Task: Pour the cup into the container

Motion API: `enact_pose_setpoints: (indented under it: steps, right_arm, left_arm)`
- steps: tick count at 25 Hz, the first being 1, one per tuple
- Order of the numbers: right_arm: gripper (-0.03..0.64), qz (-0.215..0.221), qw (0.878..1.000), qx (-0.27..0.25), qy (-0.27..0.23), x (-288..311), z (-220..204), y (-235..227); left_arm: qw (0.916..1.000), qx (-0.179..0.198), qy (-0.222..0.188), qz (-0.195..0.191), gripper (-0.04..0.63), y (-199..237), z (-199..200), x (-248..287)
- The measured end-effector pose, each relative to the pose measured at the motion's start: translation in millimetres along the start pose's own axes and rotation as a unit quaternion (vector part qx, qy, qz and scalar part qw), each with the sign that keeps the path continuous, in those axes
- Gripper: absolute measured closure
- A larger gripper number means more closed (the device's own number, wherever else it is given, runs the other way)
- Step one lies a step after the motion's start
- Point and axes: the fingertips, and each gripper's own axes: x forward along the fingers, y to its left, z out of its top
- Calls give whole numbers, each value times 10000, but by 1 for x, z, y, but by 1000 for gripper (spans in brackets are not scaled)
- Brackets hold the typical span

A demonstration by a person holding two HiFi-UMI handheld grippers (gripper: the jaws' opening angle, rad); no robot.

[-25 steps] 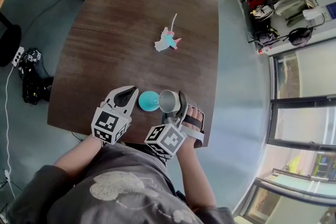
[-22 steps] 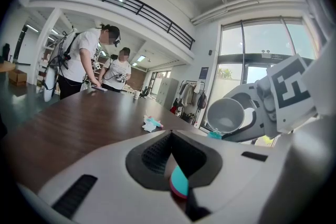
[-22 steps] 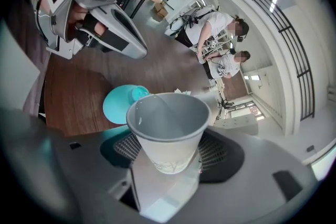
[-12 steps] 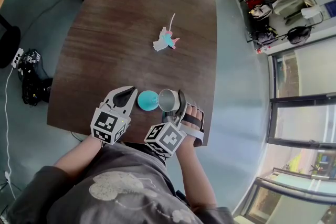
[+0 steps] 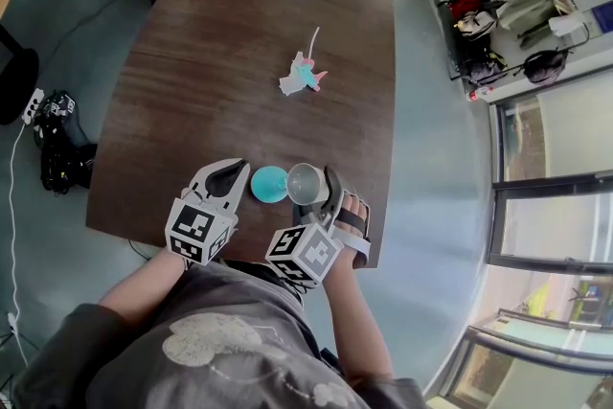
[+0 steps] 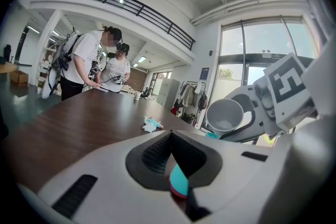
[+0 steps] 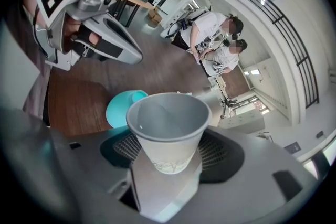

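Right gripper view: we are clamping the cup (image 7: pixel 167 128) in the right gripper (image 7: pixel 168 157) beside the container (image 7: pixel 121 107), likely tilting next; left gripper (image 6: pixel 170 136) closed, empty.

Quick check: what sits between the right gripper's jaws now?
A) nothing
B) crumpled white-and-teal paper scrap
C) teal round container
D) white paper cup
D: the right gripper clamps the white paper cup by its sides, with the cup's open mouth facing the camera. The teal round container sits apart on the dark wooden table.
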Motion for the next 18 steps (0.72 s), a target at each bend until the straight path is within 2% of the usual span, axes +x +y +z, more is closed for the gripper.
enact_pose_setpoints:
  steps: [8,18]
  right_arm:
    - [311,404,9948,822,-441,-1,5,2]
    - [311,821,9706,2020,-1016,-6,1,-4]
  left_arm:
    - [10000,42,-36,50,588,-1,3,-3]
    - [9998,116,-32,140,588,-2,6,-5]
